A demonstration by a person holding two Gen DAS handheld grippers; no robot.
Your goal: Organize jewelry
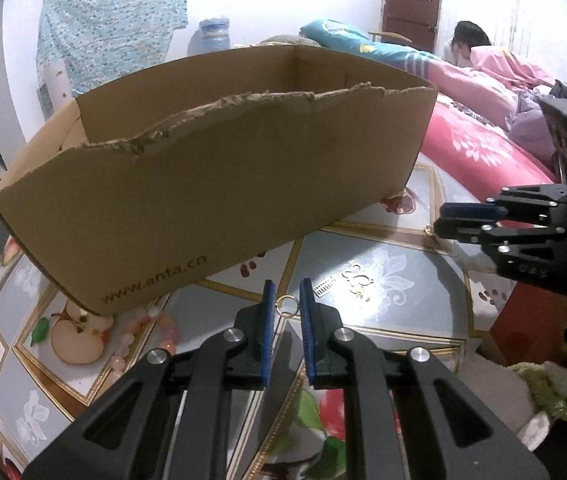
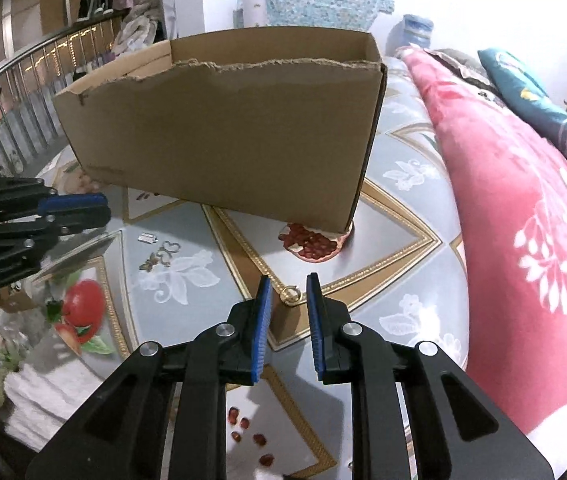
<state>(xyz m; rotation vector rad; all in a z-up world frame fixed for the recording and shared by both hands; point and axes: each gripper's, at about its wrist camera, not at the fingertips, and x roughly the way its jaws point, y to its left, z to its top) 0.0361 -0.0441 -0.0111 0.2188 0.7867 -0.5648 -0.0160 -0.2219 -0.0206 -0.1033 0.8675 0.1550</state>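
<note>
In the left wrist view my left gripper [image 1: 286, 292] is shut on a small gold ring [image 1: 286, 306] held at its blue fingertips, just in front of the torn cardboard box [image 1: 203, 184]. My right gripper [image 2: 289, 280] stands open, low over the table. A second gold ring [image 2: 292, 294] lies on the cloth between its tips, and the pads do not press on it. That ring [image 1: 428, 230] also shows by the right gripper [image 1: 441, 220] from the left. A gold heart-shaped piece [image 2: 163, 254] and a small silver clip [image 2: 148, 237] lie between the two grippers.
The box [image 2: 223, 128] fills the back of the fruit-print table [image 2: 403, 240]. A pink bead bracelet [image 1: 155, 330] lies at the box's near corner. A pink blanket [image 2: 523, 220] borders the table on the right, and a person [image 1: 471, 40] lies beyond it.
</note>
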